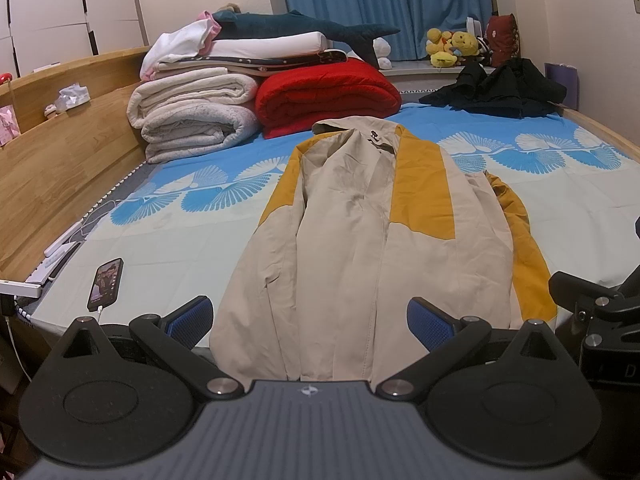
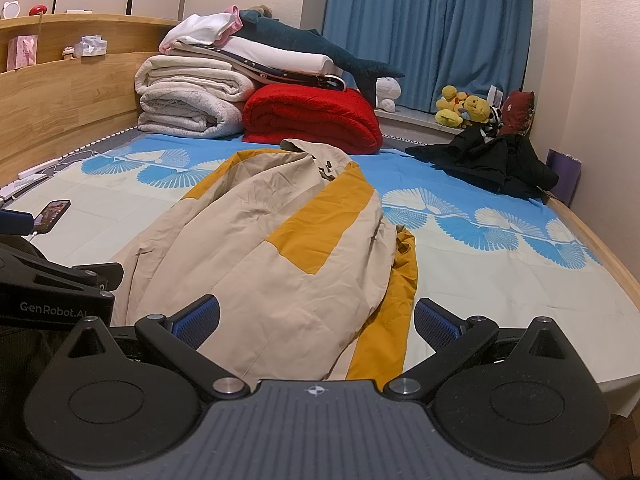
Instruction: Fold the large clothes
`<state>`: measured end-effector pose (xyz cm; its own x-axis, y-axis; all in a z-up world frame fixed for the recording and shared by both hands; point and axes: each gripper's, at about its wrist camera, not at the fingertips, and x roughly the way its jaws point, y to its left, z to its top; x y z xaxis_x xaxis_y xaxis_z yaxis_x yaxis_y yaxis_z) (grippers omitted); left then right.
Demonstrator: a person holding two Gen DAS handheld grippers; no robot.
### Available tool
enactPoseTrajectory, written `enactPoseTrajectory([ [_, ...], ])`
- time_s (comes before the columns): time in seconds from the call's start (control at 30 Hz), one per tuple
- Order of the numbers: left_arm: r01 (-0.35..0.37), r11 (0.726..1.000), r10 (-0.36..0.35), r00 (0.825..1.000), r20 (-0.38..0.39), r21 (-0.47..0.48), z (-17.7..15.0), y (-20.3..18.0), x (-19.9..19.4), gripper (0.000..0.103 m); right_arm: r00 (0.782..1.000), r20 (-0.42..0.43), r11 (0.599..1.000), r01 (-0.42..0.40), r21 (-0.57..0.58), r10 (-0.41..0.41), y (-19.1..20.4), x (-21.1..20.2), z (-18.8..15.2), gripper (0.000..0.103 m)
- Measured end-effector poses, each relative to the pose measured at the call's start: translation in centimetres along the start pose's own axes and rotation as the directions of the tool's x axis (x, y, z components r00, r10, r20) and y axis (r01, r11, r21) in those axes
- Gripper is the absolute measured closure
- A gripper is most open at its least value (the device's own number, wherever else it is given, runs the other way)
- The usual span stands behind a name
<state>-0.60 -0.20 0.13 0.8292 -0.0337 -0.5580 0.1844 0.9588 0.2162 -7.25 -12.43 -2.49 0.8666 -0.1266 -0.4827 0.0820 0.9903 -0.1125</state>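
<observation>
Nearest, the left gripper (image 1: 310, 318) and right gripper (image 2: 316, 322) hover with fingers spread wide, empty, over the hem of the beige-and-mustard fabric jacket (image 1: 360, 232), laid flat on the blue-patterned bed sheet (image 1: 168, 236) for folding.

Jacket (image 1: 360, 240): beige, mustard-yellow panels at shoulders and sleeve. Sheet (image 1: 180, 232): pale mint with bright blue fan-shell band. Behind jacket: red quilt (image 1: 328, 96), cream blankets (image 1: 192, 112), teal shark (image 1: 304, 28), black clothes (image 1: 504, 88). Curtain (image 1: 392, 4): blue. Tool pads (image 1: 192, 320): blue, black arms.
</observation>
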Motion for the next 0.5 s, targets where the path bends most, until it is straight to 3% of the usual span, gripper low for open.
enactPoseTrajectory([
  [0.5, 0.001, 1.0, -0.001, 1.0, -0.001, -0.001, 0.08, 0.04, 0.05, 0.0, 1.0, -0.003, 1.0, -0.002, 0.001, 0.002, 0.0, -0.02, -0.04, 0.001],
])
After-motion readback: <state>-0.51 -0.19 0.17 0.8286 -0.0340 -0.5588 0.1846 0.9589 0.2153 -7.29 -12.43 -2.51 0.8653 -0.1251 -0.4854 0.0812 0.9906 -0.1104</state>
